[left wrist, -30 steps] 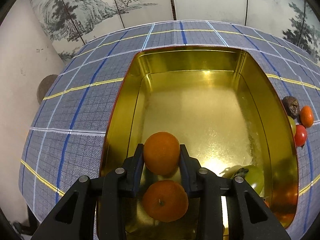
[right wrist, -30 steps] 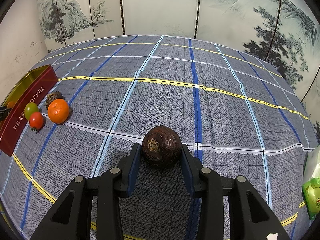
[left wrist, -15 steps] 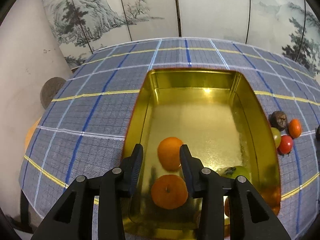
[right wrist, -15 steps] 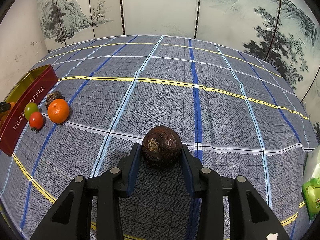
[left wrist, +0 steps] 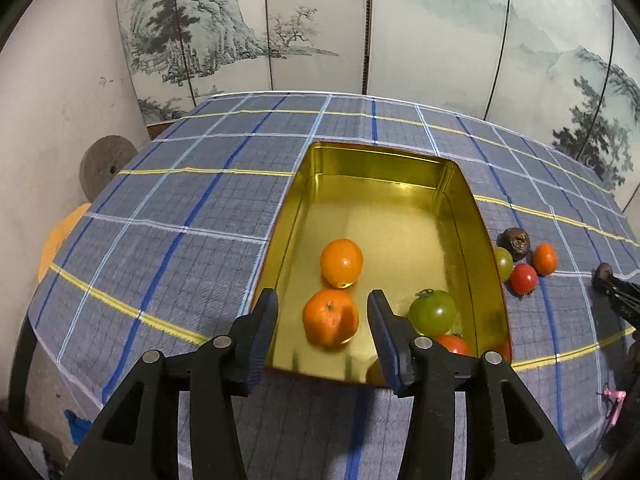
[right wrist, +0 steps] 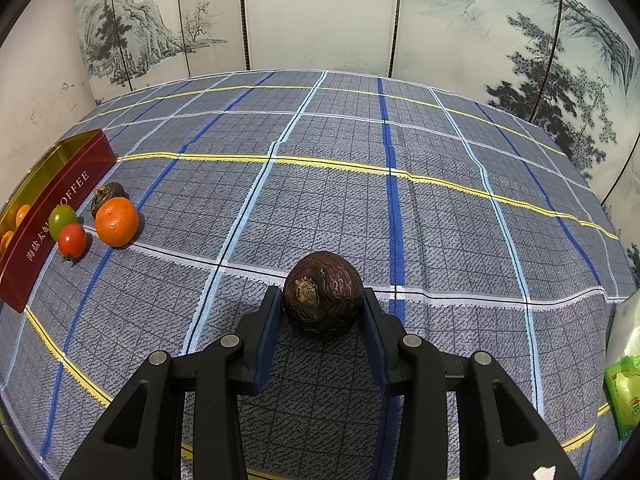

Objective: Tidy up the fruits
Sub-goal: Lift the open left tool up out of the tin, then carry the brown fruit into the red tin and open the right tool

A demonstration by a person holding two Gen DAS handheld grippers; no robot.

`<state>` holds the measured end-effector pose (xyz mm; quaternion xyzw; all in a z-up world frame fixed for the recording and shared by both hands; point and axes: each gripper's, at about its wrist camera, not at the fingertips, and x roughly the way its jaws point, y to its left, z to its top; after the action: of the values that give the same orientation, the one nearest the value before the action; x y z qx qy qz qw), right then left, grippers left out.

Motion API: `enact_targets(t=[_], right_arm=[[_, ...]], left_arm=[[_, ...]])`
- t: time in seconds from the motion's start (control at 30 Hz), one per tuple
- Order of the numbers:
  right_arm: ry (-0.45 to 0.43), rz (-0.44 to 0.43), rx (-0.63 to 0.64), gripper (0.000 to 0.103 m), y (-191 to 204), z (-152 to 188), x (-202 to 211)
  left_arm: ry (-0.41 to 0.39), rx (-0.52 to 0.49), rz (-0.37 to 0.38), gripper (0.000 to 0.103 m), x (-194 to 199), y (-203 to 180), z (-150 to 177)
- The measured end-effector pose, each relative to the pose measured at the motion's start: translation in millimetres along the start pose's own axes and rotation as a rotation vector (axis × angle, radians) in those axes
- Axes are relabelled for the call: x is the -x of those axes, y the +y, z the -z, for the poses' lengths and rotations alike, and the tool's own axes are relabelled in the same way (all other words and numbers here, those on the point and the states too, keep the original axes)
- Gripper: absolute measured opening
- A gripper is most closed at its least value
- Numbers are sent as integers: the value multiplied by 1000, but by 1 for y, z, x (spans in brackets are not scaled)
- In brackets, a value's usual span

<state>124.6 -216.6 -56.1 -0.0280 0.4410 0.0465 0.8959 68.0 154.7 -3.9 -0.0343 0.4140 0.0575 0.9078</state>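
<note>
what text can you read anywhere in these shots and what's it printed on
"OFFEE": white capitals on the red outer side wall of the tin, right wrist view; a letter before it appears cut off, probably COFFEE.
"海盐太妃": white Chinese characters lower on the same wall; the last is partly hidden by the green tomato, so this reading is uncertain.
Green packet at the right edge: printing too blurred to read.
Left wrist view: no readable text.

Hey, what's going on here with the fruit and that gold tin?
A person with a gripper in each hand is sorting fruit into the gold tin. The left gripper is opening with nothing between its pads, above two oranges lying in the tin. The right gripper is shut on a dark brown fruit. More fruit sits beside the tin.
</note>
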Motion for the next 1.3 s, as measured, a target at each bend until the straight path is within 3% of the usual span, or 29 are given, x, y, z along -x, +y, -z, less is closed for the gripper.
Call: enact_targets(t=[0.67,0.8,0.93,1.3], right_arm=[[8,21,-7,34,6,-4,4],[0,-14,-14,34,16,-11,12],[-23,-76,28,34,42,-22,24],[-71,-287,232,34,163,-39,53]], left_arm=[[6,92,-45,61,21,36,32],[16,107,-44,61,19,39,36],[14,121,-50,61,20,42,38],[28,137,-76,61,21,53,47]])
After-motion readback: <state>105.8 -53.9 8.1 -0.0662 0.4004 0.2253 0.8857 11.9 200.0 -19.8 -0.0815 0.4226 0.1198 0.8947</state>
